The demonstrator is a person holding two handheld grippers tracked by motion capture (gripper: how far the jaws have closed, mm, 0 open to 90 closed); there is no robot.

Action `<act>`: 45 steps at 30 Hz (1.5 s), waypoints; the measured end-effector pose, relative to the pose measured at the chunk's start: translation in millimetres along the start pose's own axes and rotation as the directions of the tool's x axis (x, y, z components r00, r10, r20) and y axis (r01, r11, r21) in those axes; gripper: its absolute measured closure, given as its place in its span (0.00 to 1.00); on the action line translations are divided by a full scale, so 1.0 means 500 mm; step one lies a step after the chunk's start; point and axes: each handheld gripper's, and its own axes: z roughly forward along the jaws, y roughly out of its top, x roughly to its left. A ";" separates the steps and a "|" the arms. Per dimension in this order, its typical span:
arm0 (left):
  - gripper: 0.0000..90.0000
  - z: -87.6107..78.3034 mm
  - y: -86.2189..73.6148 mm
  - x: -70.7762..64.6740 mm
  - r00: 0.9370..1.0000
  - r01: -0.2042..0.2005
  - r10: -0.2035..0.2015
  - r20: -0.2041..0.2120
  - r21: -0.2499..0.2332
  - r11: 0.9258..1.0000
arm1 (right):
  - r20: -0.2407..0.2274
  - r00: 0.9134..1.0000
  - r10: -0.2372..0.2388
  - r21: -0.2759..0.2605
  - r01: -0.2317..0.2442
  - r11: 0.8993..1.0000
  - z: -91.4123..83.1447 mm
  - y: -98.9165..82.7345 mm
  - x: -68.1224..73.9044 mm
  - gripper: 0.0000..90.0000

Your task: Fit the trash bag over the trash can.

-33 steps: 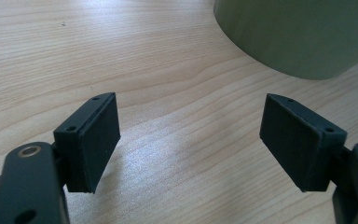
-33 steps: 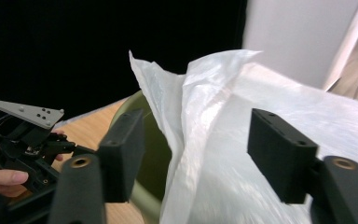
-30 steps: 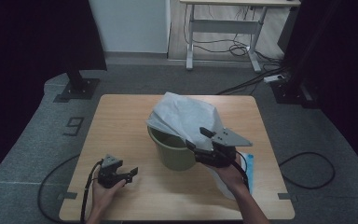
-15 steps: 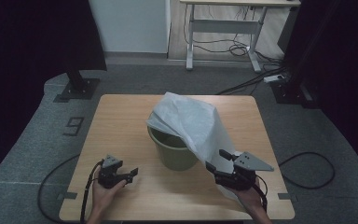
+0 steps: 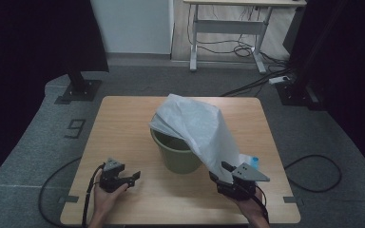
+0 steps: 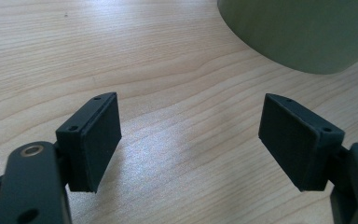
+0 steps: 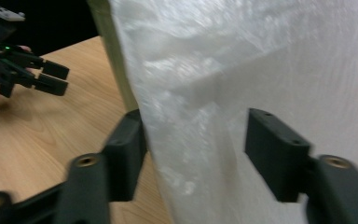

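Right gripper (image 5: pixel 224 172) lowered (jaws closing), white bag (image 5: pixel 204 128) between them

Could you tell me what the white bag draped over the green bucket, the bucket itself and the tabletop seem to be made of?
The white crinkled bag looks like thin, semi-translucent plastic film or woven plastic; its surface glints and creases. The olive-green round bucket seems moulded plastic, smooth and matte. The light wooden tabletop shows wood grain with a slight sheen, possibly laminate or veneer.
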 end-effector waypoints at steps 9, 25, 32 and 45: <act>0.25 0.000 0.000 -0.003 1.000 0.004 -0.004 -0.002 0.003 1.000 | 0.027 0.999 -0.031 -0.032 0.032 0.999 -0.009 -0.002 -0.025 0.98; 0.29 -0.027 0.029 -0.034 0.997 -0.012 0.016 0.076 -0.051 0.999 | 0.084 0.995 0.045 -0.153 -0.032 0.988 -0.067 0.034 -0.079 0.98; 0.29 -0.045 0.046 -0.046 0.997 -0.021 0.028 0.074 -0.091 0.996 | 0.102 0.993 0.061 -0.205 -0.039 0.978 -0.094 0.046 -0.098 0.98; 0.30 -0.062 0.058 -0.054 0.997 -0.022 0.032 0.070 -0.141 0.990 | 0.093 0.995 0.041 -0.302 -0.011 0.953 -0.104 0.135 -0.103 0.98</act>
